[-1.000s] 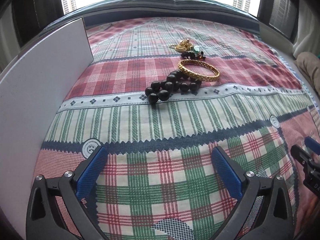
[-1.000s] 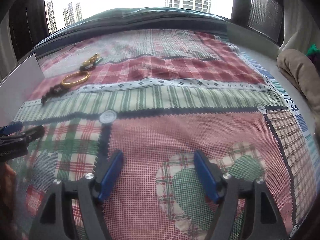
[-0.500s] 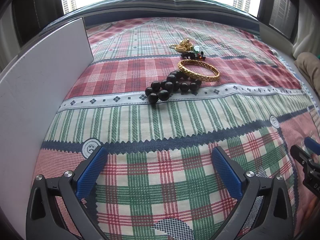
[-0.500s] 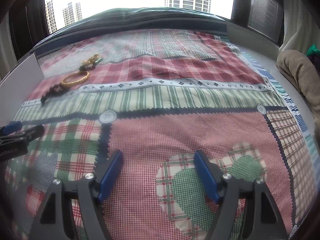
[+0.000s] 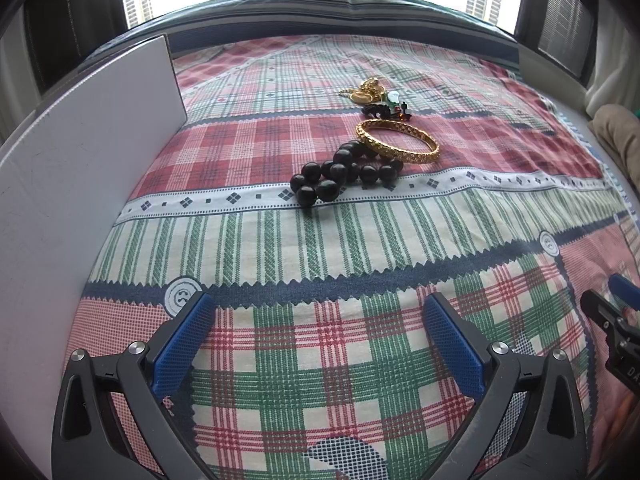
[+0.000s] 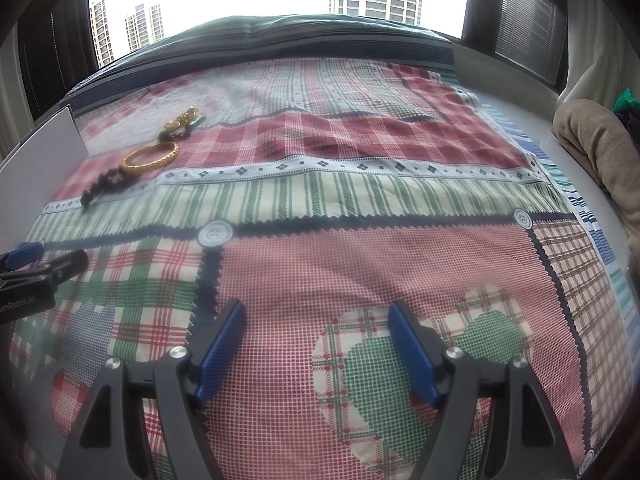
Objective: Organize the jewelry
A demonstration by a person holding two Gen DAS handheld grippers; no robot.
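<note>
A black bead bracelet (image 5: 344,176) lies on the plaid cloth, touching a gold bangle (image 5: 398,141) just behind it. Farther back sits a small heap of gold, green and dark trinkets (image 5: 378,98). My left gripper (image 5: 316,340) is open and empty, low over the cloth, well short of the beads. My right gripper (image 6: 316,340) is open and empty, far right of the jewelry; there the beads (image 6: 102,184), bangle (image 6: 150,156) and trinkets (image 6: 182,122) show at upper left.
A white board (image 5: 80,184) stands upright along the left side, also in the right wrist view (image 6: 44,140). A beige cloth bundle (image 6: 596,148) lies at the right edge. Each gripper's tip shows in the other's view (image 5: 612,316) (image 6: 40,268). Windows lie beyond the patchwork cloth (image 6: 360,208).
</note>
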